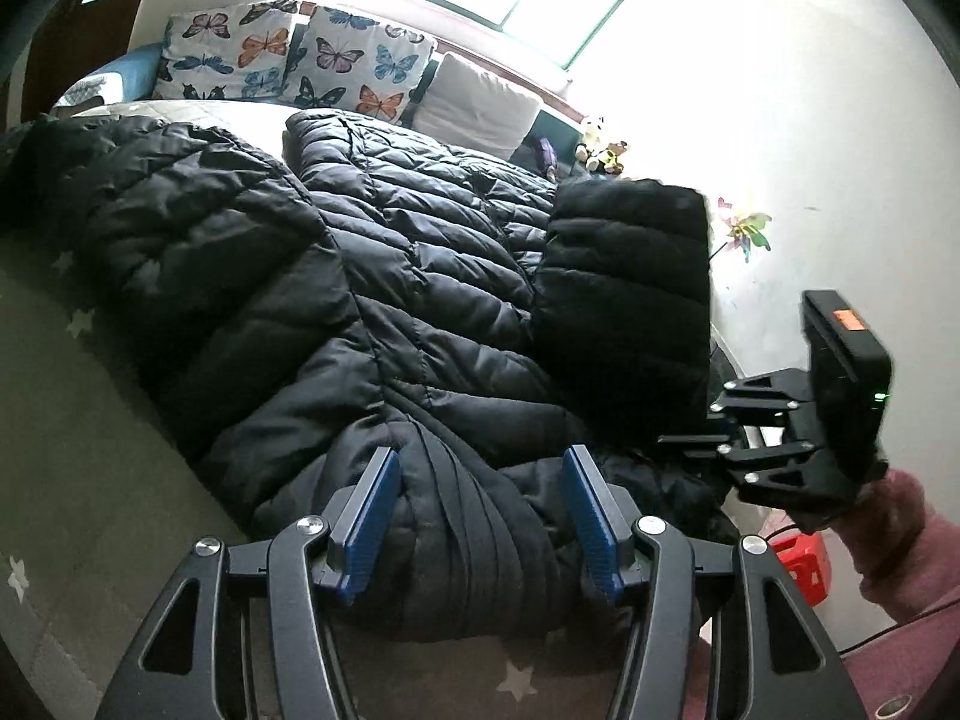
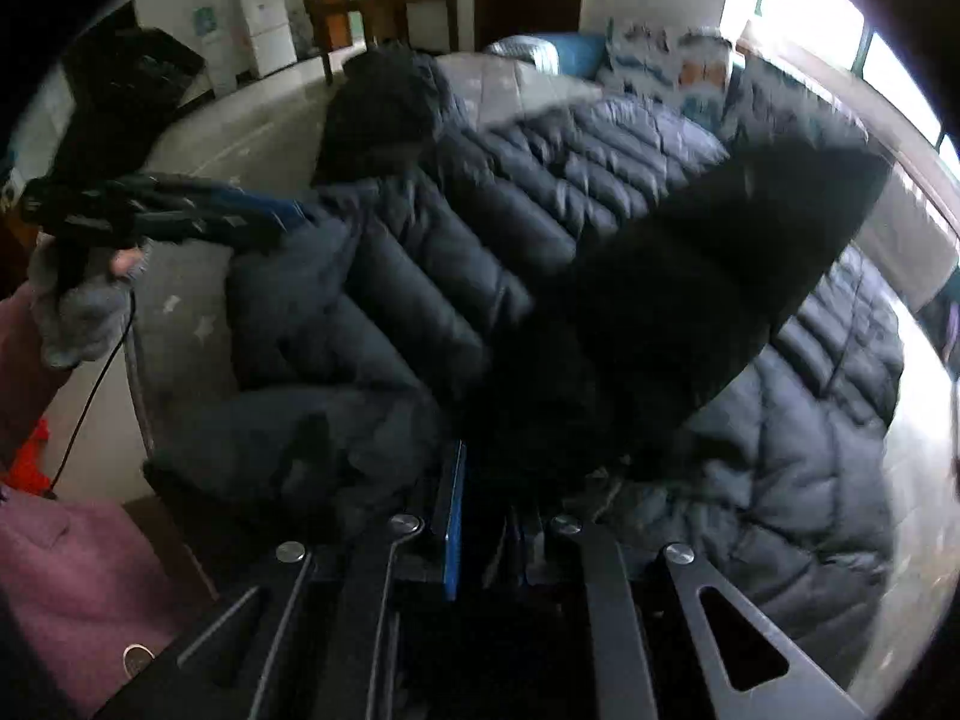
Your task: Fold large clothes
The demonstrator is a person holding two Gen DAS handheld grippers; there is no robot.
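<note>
- We see the black quilted jacket (image 1: pixel 372 276) spread across the bed (image 1: pixel 54 372), over a grey cover printed with white stars.
- Our left gripper (image 1: pixel 480 516) hovers with its blue pads apart over a bunched part of the jacket, clamping nothing.
- Our right gripper (image 2: pixel 486 534) has its fingers pinched together on the black sleeve (image 2: pixel 708 276), which it holds lifted above the jacket's body.
- The butterfly pillows (image 1: pixel 288 54) carry no writing.
- An orange label (image 1: pixel 846 319) on the right gripper is too blurred to read.
</note>
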